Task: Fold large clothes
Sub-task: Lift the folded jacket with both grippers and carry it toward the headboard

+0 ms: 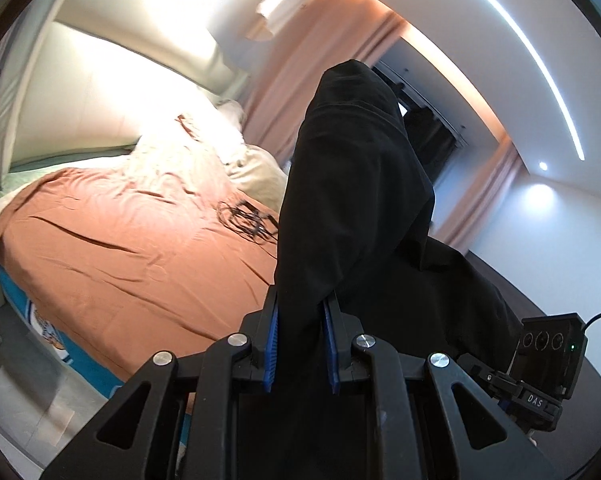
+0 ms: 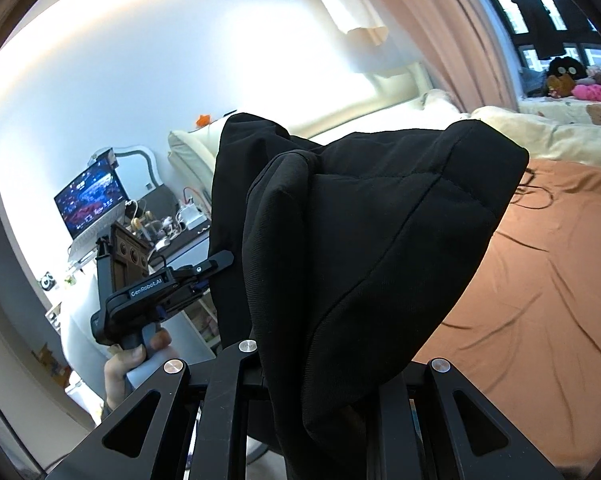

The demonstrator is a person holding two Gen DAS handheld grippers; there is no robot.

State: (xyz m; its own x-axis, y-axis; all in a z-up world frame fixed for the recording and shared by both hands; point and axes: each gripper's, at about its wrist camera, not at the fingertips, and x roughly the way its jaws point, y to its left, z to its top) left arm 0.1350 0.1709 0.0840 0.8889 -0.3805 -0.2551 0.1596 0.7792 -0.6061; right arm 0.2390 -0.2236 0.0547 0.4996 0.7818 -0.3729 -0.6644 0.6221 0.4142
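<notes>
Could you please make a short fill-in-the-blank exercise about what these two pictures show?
1. Both tongs are closed on the same ____ garment.
2. The left tongs have pads of ____ colour.
3. The bed sheet below the garment is ____.
4. On the sheet lies a tangled black ____.

Missing words: black; blue; orange; cable

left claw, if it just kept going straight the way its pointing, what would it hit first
Probably only the black garment it already grips, which drapes over the left claw and blocks the line ahead. Behind that seems to be the curtain, though depth is unclear. The orange bedsheet lies lower left.
</notes>
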